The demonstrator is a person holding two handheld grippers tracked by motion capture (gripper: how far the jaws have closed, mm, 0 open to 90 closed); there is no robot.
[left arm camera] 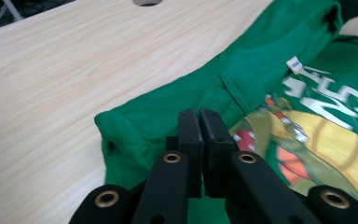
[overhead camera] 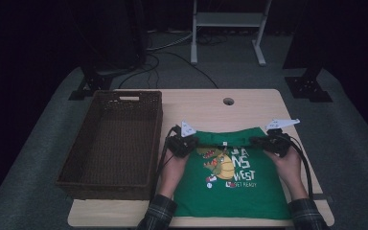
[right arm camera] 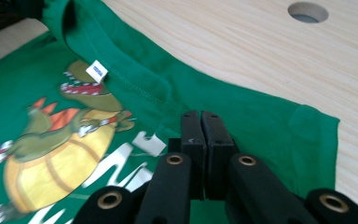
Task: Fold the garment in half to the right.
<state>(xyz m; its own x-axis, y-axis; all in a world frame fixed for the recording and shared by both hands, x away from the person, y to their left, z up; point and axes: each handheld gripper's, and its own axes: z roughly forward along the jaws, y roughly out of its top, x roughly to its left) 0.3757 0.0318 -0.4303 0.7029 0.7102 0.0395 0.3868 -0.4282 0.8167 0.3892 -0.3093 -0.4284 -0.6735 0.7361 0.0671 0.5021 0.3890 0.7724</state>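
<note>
Over green shirt (left arm camera: 177, 112): closed hand-held gripper (left arm camera: 199, 116)

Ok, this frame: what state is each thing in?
Green T-shirt: print side up, top part folded down over it.
Wicker basket: empty, beside the shirt.
Left gripper: jaws shut over the fold.
Right gripper: jaws shut over the fold.
</note>
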